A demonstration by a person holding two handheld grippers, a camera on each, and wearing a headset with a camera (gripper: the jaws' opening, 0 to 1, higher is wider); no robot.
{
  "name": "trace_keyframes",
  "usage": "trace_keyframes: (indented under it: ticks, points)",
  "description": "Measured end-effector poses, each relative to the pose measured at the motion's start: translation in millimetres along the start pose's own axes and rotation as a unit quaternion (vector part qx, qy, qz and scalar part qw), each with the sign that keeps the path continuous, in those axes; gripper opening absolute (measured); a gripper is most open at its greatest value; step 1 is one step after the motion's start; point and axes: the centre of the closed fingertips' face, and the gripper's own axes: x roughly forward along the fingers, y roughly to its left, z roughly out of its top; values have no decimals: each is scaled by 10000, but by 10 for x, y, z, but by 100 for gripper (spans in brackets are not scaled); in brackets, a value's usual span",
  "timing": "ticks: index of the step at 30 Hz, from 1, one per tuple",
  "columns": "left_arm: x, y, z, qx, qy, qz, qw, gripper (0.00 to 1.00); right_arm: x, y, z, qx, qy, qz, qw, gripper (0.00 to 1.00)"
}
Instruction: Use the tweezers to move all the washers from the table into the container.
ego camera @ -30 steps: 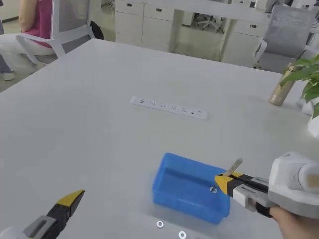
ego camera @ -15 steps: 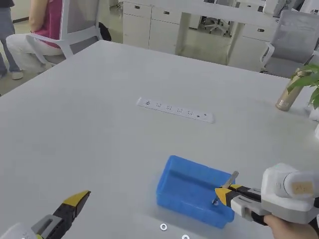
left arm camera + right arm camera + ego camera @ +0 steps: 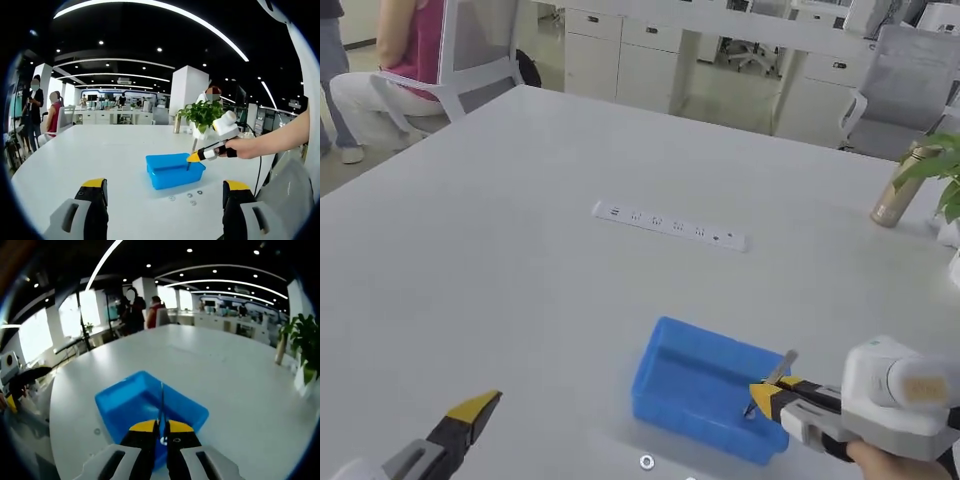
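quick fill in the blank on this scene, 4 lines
The right gripper holds the ____ over the container.
The container is coloured ____.
The left gripper has its jaws ____, holding nothing.
A washer lies on the ____ near the container.
Missing words: tweezers; blue; open; table.

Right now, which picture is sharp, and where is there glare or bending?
Head view: soft even light, straight lines, the blue container fairly sharp. Left gripper view: ceiling lights bend into arcs; the washers are tiny specks. Right gripper view: blurriest, with window glare on the table at the left.
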Motion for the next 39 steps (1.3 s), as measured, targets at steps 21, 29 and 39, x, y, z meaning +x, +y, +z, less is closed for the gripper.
trace_keyframes:
  ticks: [21, 29, 39]
  points:
    - [5, 2, -48, 63, 129, 1, 9999, 96, -470, 376, 400, -118, -832, 412, 9956, 3]
    - [3, 1, -37, -61, 75, -30, 9999, 95, -557, 678, 278, -3, -761, 879, 9932, 3]
    - [11, -27, -46, -34, 107, -102, 9999, 94, -406, 739, -260, 593, -182, 1102, 9920, 3]
